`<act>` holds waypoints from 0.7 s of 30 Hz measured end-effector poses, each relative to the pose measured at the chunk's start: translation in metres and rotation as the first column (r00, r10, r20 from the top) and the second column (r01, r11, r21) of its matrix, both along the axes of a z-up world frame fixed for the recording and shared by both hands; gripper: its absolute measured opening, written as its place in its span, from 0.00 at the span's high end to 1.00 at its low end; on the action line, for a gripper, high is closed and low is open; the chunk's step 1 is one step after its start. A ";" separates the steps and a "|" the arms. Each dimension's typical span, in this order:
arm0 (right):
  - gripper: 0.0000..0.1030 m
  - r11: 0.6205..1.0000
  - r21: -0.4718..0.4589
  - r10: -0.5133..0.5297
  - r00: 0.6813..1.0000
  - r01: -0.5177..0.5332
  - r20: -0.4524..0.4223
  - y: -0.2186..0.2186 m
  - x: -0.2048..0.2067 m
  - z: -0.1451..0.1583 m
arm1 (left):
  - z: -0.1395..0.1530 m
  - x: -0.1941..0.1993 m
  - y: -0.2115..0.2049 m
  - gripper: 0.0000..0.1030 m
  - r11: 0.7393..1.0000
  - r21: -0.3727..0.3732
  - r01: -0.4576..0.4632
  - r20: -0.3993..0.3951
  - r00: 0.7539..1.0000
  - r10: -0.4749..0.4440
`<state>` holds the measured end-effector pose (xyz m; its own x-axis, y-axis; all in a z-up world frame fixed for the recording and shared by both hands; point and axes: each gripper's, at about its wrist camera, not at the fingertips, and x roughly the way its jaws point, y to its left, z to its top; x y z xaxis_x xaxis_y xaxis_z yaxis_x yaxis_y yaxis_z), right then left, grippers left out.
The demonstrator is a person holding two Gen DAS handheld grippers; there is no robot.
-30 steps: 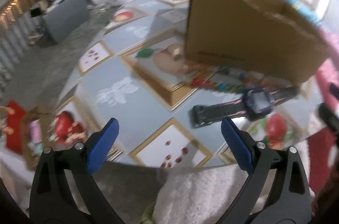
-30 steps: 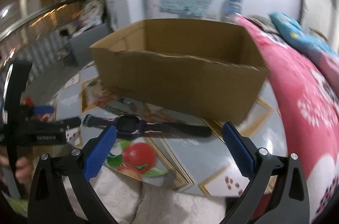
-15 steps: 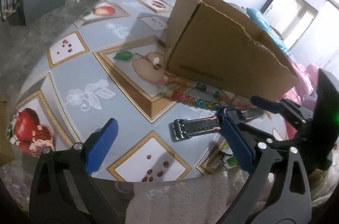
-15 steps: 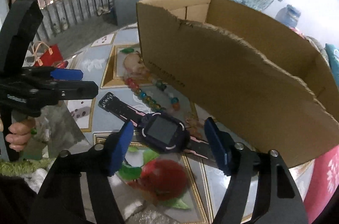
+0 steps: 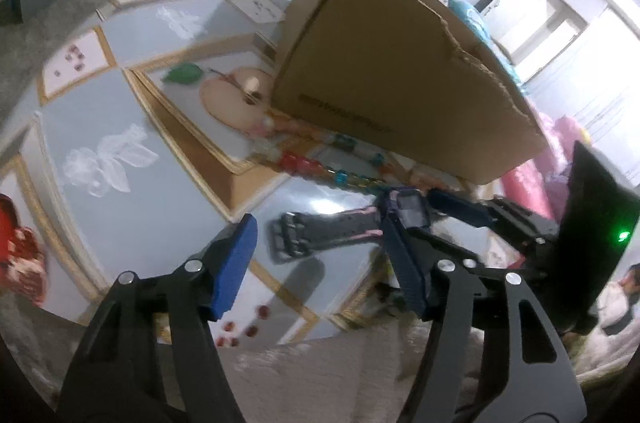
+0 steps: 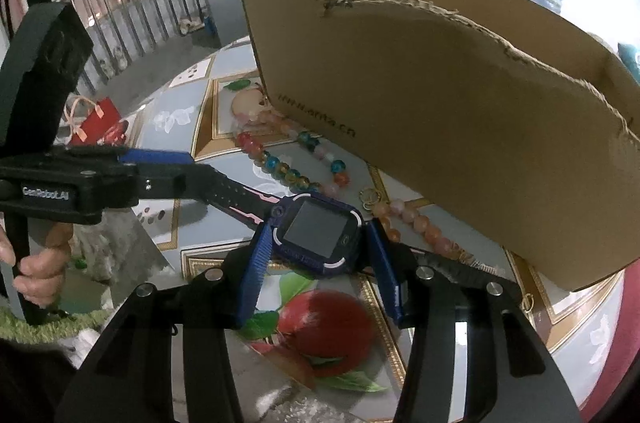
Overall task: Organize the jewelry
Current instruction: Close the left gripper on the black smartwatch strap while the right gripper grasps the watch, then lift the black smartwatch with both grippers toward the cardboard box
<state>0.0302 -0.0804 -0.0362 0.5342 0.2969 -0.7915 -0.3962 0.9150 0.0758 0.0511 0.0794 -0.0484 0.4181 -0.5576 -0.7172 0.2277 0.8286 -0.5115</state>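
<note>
A dark blue smartwatch [image 6: 318,237] with a black and pink strap lies on the fruit-pattern tablecloth [image 6: 200,119] in front of an open cardboard box [image 6: 460,111]. My right gripper [image 6: 318,243] is shut on the watch face, one blue pad on each side. In the left wrist view the watch [image 5: 408,213] and its strap [image 5: 324,237] show between my left gripper's [image 5: 320,259] open fingers, which hover over the strap end. A string of coloured beads [image 6: 288,167] lies between the watch and the box.
A small gold ring [image 6: 370,197] lies by the beads. A red gift bag [image 6: 98,119] stands on the floor to the left. The table edge [image 5: 280,343] is close below my left gripper. A pink bedcover [image 5: 560,143] lies behind the box.
My right gripper moved in and closed on the watch face. My left gripper moved closer to the strap end and stayed open.
</note>
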 end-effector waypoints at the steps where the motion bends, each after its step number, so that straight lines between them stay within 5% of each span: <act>1: 0.53 1.000 0.010 -0.005 1.000 0.005 0.000 -0.003 -0.001 0.001 | -0.001 0.001 -0.001 0.41 0.999 -0.032 0.008 -0.017 1.000 -0.009; 5: 0.55 0.999 0.049 -0.016 1.000 0.016 0.002 -0.007 -0.001 0.001 | -0.009 0.006 0.006 0.41 0.986 -0.162 -0.024 -0.073 0.997 0.012; 8: 0.55 0.998 0.064 -0.015 1.000 0.014 0.007 -0.010 -0.003 0.002 | -0.021 0.012 0.018 0.42 0.935 -0.350 -0.064 -0.163 0.987 0.007; 10: 0.55 0.998 0.065 -0.014 1.000 0.013 0.012 -0.009 -0.003 0.001 | -0.024 0.014 0.020 0.45 0.919 -0.383 -0.091 -0.191 0.981 0.018; 13: 0.58 0.997 0.075 -0.016 1.000 0.015 0.012 -0.009 -0.004 0.002 | -0.017 0.012 0.012 0.52 0.943 -0.321 -0.094 -0.163 0.986 0.043; 18: 0.60 0.997 0.078 -0.023 1.000 0.022 0.011 -0.010 -0.010 0.003 | 0.001 0.008 -0.008 0.89 0.993 -0.083 -0.084 -0.076 0.994 0.078; 21: 0.60 0.996 0.091 -0.025 1.000 0.024 0.009 -0.009 -0.016 0.003 | 0.008 0.006 -0.013 0.92 0.996 0.020 -0.082 -0.033 0.996 0.083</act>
<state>0.0145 -0.0889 -0.0335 0.5499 0.3541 -0.7565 -0.3748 0.9140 0.1555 0.0576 0.0662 -0.0404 0.4376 -0.5088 -0.7414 0.1412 0.8532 -0.5021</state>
